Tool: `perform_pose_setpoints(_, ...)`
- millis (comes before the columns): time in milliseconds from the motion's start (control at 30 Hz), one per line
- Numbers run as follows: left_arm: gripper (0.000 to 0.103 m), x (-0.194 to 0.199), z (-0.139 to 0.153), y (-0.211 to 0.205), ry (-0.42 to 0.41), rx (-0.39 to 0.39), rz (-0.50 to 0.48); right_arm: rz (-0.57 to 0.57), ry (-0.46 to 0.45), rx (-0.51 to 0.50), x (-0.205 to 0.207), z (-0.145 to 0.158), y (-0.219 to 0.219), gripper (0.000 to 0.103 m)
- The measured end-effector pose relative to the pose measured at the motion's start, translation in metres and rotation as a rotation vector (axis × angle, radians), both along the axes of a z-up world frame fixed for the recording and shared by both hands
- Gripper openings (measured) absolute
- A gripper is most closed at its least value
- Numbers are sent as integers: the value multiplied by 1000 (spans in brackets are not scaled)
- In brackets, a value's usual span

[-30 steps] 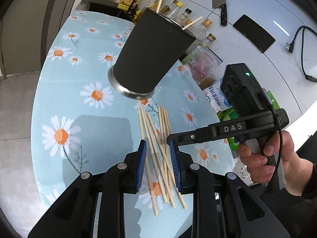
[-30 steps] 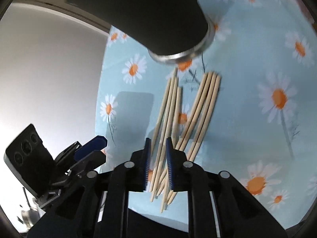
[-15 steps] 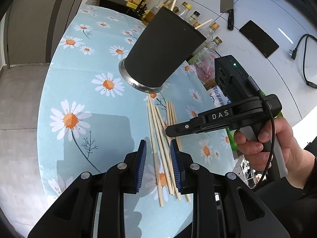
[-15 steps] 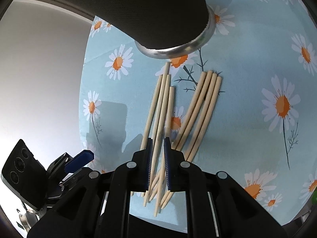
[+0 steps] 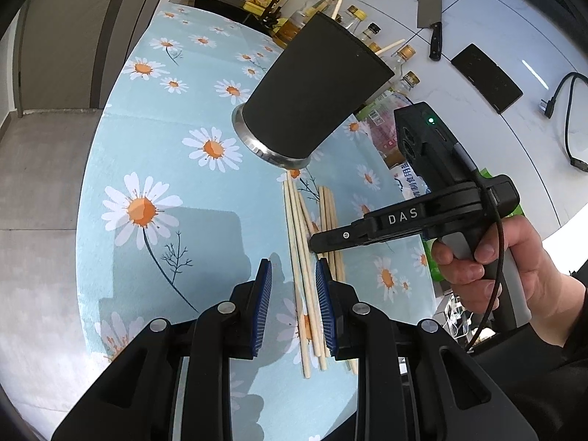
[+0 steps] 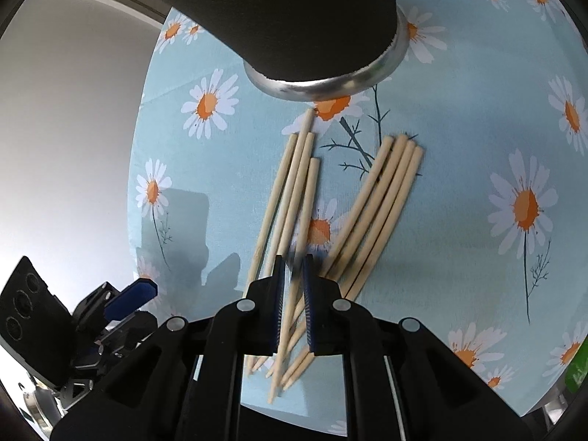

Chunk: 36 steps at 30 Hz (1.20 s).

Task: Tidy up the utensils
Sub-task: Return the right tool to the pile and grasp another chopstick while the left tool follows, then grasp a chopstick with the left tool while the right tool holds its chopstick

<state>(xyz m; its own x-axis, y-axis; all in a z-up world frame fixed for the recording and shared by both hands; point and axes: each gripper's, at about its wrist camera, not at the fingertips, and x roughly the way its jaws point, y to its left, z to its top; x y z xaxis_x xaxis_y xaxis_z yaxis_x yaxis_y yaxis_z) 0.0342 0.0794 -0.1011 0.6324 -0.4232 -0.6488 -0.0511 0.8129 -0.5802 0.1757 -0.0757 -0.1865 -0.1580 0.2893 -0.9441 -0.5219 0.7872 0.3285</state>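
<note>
A loose pile of wooden chopsticks (image 6: 330,217) lies flat on the daisy-print surface (image 5: 154,161), their blunt ends just short of a black cup (image 5: 316,99) with a silver metal base ring; the pile lies between that cup and the surface's near edge, fanned into two bundles that cross at their tapered ends. In the right wrist view one bundle of three sits toward the left edge of the cloth and a tighter bundle of four toward the right, with the cup (image 6: 305,18) standing beyond them and filling the top of the picture. The right claw (image 6: 294,286) is low over the crossing ends, its blue pads (image 6: 280,294) nearly closed, with one chopstick running up through the narrow gap; whether the pads truly pinch it cannot be told. From the left wrist view the same right claw (image 5: 318,244) reaches in from the right side, marked DAS and gripped by a bare hand (image 5: 485,272), its tip down on the chopsticks (image 5: 305,253). The left claw (image 5: 292,305) is released, blue pads (image 5: 262,305) spread apart and holding nothing, hovering beside the pile near the surface's near edge. Two chopsticks poke out of the cup's mouth. Behind the surface's far edge stand glass bottles (image 5: 400,58), and a cleaver (image 5: 430,11) lies on the white counter.
</note>
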Motion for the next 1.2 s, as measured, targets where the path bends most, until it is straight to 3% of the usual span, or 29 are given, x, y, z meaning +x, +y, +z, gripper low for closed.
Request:
perform_pose_setpoints(233, 24, 4, -2, -2, 13, 7, -10, -16, 9, 25, 0, -4, -5, 6)
perform_pose_setpoints(467, 24, 17, -4, -10, 59, 45, -40, -47, 23, 110, 5, 17, -22, 6)
perform_pose_setpoints(667, 24, 36, -9, -21, 130, 110, -59, -54, 16, 191, 3, 39, -39, 6)
perform_pose_setpoints(833, 24, 55, -12, -40, 211, 221, -105, -58, 0, 258, 6, 54, -61, 6)
perform_pose_setpoints(1200, 23, 86, -21, -59, 374, 369, -76, -66, 30, 356, 23, 67, -101, 6)
